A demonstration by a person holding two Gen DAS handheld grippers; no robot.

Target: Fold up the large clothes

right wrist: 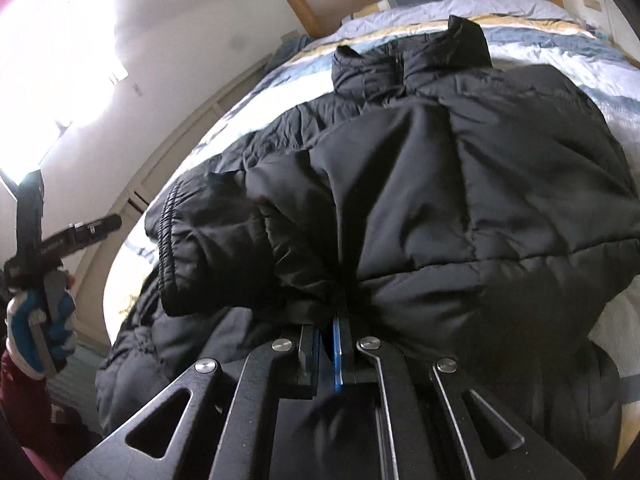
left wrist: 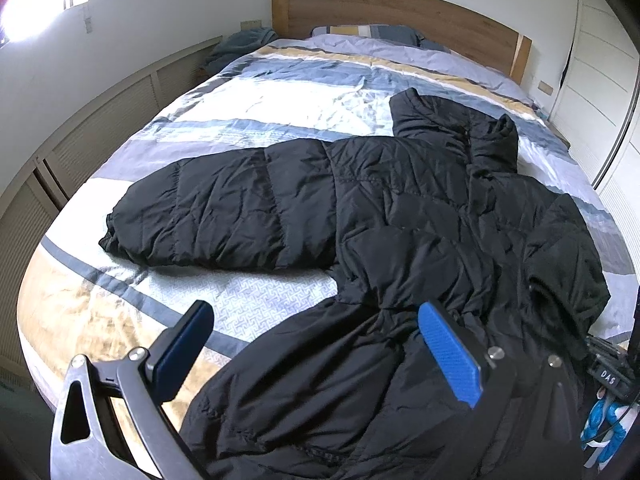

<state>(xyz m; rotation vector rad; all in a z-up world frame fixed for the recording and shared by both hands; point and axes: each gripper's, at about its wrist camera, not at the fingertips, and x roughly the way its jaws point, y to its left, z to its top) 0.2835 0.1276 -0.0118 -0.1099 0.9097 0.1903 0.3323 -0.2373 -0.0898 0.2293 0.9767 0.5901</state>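
Here the right gripper's (right wrist: 334, 344) fingers are clamped on a bunched sleeve of the black puffer jacket (left wrist: 400, 216), while the left gripper's (left wrist: 316, 352) fingers hang spread and empty at lower centre. The jacket sprawls across the bed (left wrist: 248, 100), one sleeve stretched left, so folding looks barely begun.

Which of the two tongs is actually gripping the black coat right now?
The right tongs: shut tight on a bunched fold of the coat. The left tongs hang wide open above it, holding nothing.
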